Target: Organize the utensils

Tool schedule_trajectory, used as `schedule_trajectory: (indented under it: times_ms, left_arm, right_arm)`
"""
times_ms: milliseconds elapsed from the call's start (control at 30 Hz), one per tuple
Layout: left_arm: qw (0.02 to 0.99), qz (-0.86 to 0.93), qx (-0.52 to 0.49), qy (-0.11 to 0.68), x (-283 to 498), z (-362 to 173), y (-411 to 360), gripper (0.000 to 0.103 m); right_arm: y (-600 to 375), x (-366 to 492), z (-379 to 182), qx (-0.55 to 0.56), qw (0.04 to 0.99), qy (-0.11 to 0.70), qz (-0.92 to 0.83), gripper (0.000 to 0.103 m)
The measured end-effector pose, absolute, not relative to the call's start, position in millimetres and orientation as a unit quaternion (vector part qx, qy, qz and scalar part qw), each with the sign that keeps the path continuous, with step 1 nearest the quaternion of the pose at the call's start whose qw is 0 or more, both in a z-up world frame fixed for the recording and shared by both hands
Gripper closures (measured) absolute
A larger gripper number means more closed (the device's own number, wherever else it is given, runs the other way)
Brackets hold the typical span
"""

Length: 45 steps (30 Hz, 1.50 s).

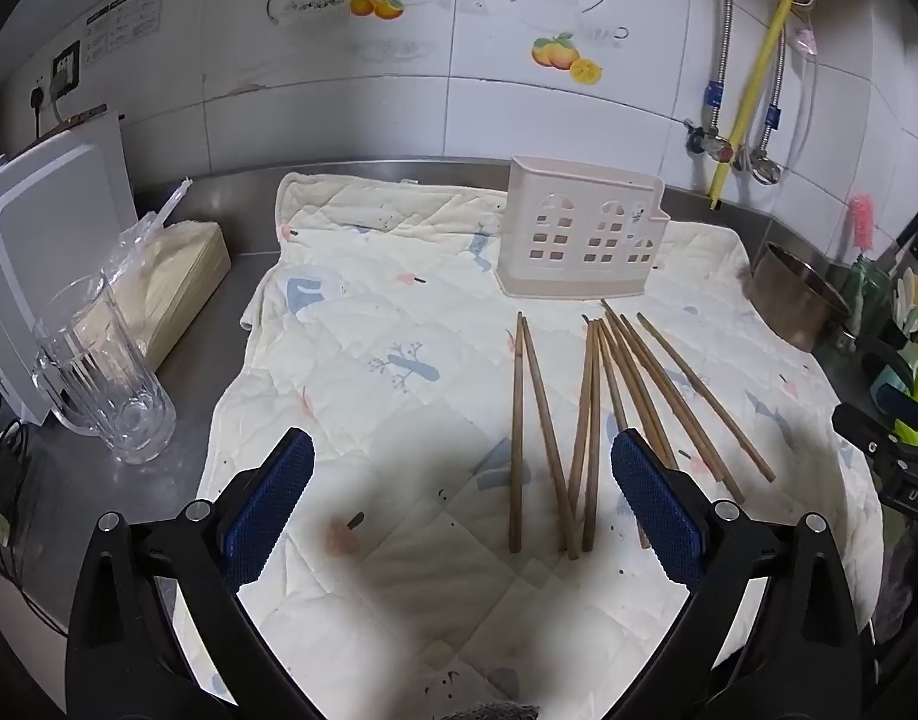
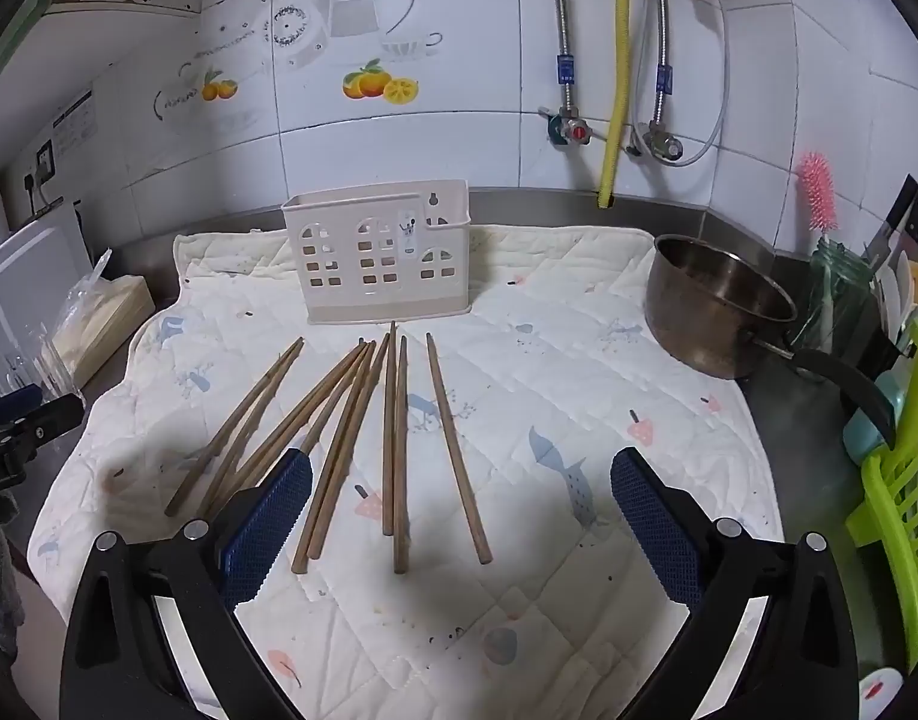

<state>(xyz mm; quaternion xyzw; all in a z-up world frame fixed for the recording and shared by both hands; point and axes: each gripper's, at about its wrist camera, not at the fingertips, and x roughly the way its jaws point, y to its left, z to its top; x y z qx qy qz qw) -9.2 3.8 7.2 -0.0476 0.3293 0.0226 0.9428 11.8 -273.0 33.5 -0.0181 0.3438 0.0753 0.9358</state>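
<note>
Several brown wooden chopsticks lie fanned out on a cream quilted cloth. Behind them stands a beige plastic utensil holder with window-shaped cutouts, and nothing shows inside it. My left gripper hovers open over the cloth, its right finger above the near ends of the chopsticks. My right gripper is open too, with several chopstick ends lying between and under its blue pads. Neither gripper holds anything. The right gripper's black body shows at the right edge of the left wrist view.
A clear glass mug, a bagged stack of paper and white boards stand left of the cloth. A steel pot sits at the right on the cloth, beside a green rack, a pink brush and knives.
</note>
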Motion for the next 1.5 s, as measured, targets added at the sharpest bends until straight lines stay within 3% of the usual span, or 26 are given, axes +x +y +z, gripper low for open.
schedule_trajectory:
  times_ms: [1500]
  left_arm:
    - [0.955, 0.008, -0.035, 0.296, -49, 16, -22, 0.005]
  right_arm:
    - [-274, -20, 42, -0.027, 0.944, 0.318, 0.084, 0.006]
